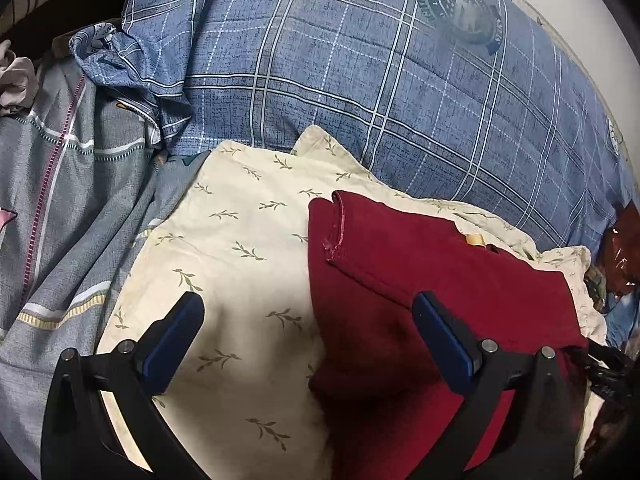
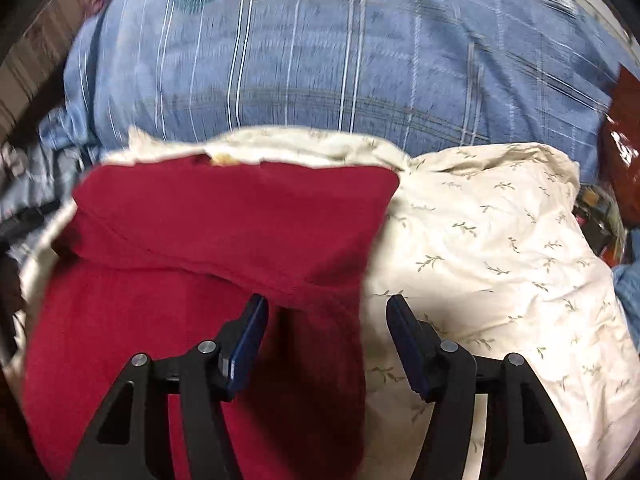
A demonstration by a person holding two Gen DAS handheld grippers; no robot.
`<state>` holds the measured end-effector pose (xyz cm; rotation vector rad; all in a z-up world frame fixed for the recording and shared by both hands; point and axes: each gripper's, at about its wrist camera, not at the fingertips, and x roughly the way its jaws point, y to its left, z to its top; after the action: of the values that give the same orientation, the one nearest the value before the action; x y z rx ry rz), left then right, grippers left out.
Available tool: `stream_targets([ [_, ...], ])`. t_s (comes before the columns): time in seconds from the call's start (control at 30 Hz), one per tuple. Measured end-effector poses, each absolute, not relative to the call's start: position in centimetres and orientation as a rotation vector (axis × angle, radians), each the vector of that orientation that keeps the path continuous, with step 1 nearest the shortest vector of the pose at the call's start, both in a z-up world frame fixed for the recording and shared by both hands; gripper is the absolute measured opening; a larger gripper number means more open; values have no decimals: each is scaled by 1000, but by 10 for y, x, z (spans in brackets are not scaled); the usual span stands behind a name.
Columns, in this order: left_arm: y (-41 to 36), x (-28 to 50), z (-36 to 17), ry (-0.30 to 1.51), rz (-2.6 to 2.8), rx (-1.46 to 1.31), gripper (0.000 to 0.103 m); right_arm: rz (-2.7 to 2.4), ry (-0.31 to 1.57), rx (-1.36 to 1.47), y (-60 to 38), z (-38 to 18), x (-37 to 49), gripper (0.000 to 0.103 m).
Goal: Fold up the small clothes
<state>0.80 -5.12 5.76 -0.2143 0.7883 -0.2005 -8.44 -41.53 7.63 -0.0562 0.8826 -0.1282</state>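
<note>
left gripper [image 1: 308, 320]: jaws wide apart, empty, over cream cloth [image 1: 240, 240] | red garment [image 1: 420, 280]: at its 3 o'clock, partly folded on the cloth; judged light, limp, non-slip; grip hemmed edge at 12 o'clock | right gripper [image 2: 326, 312]: jaws apart, empty, astride the garment's right edge

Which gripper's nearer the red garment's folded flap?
Right. The right gripper, open, sits at the red garment's flap edge; the left gripper, open, straddles its other edge, short of the fold.
</note>
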Motion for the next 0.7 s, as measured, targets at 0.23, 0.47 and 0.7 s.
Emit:
stream_targets([
  [0.23, -44, 9, 58, 794, -189, -243, 103, -268, 851, 137, -462, 73, -100, 14],
  [0.47, -48, 6, 62, 779, -192, -226, 103, -267, 805, 238, -467, 97, -132, 49],
  [0.7, -48, 7, 59, 806, -148, -212, 103, 96, 759, 181, -374, 125, -112, 49],
])
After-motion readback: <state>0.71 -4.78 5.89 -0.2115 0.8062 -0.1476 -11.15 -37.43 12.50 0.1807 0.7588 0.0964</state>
